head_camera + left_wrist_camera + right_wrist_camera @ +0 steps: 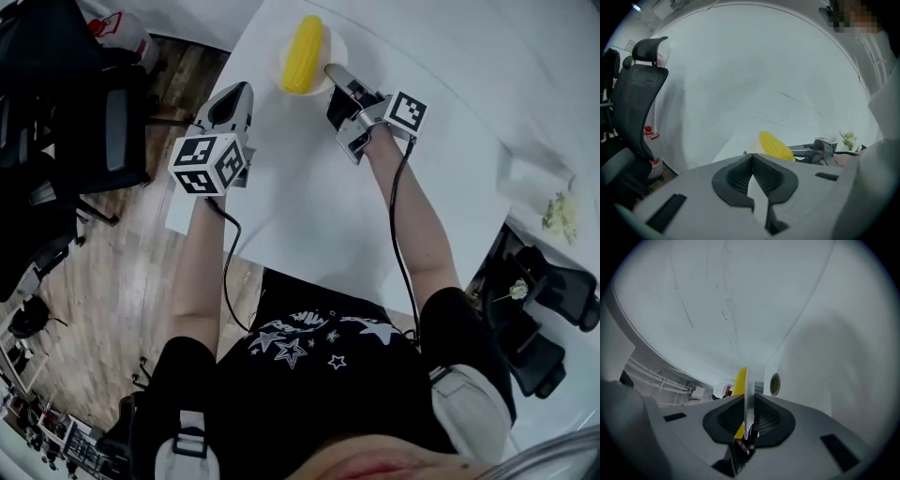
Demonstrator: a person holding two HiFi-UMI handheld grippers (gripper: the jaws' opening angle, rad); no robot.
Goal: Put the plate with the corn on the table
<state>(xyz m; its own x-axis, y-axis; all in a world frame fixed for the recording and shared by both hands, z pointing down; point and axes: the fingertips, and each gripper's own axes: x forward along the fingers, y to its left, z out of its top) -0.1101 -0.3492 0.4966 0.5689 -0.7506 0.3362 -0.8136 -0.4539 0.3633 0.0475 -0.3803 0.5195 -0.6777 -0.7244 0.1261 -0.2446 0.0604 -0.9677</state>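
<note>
The right gripper has its jaws closed down on the near rim of the plate; the corn lies across the plate, beyond the pads; the plate sits over the far end of the table, close to its left edge; whether it rests on the top or hangs just above it, I cannot tell. The left gripper hovers at the left edge, its pads meeting at the tips with nothing between them.

The grip is thin and one-sided, with the cob's weight out past the jaws; the plate could sag or pivot, and the round cob could roll off; so near the left edge, a careless set-down might leave the plate overhanging.

Only the right gripper view shows the rim edge-on between the pads; only the head view places the plate on the table; the left gripper view gives the cob from the side.
</note>
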